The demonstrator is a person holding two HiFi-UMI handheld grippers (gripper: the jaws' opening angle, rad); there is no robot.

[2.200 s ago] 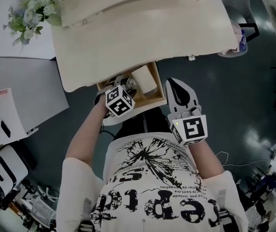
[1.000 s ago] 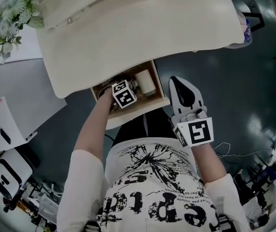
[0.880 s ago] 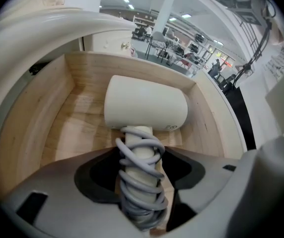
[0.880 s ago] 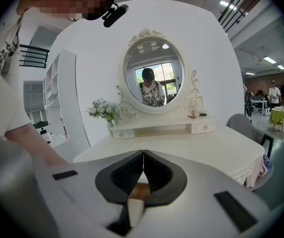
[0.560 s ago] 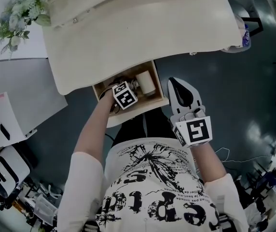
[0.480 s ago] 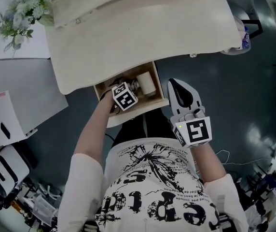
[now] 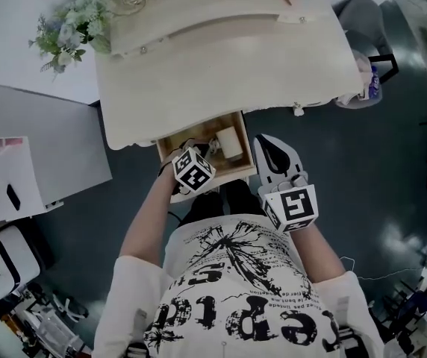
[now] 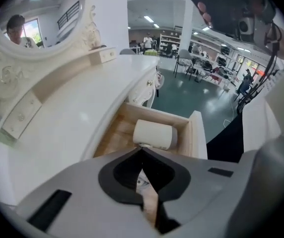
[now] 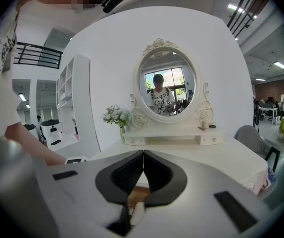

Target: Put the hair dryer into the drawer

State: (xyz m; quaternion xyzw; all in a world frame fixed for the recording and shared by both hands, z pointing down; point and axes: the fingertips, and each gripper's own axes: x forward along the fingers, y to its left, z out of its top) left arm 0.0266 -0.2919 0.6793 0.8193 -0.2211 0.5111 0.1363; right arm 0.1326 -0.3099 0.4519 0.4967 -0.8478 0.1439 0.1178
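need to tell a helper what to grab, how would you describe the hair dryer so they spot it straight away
Start at the cream dressing table with the oval mirror. Under its front edge a wooden drawer stands pulled out. The hair dryer lies on its side inside, against the drawer's back wall: a fat, smooth, cream barrel, the only pale rounded thing on the bare wood.

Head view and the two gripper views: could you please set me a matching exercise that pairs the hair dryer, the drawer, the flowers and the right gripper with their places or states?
Things:
1. hair dryer
2. drawer
3. flowers
4. right gripper

Places or states:
A. shut, holding nothing
B. pulled open under the tabletop
C. lying inside the drawer
D. beside the mirror

Pairs: 1-C, 2-B, 3-D, 4-A.
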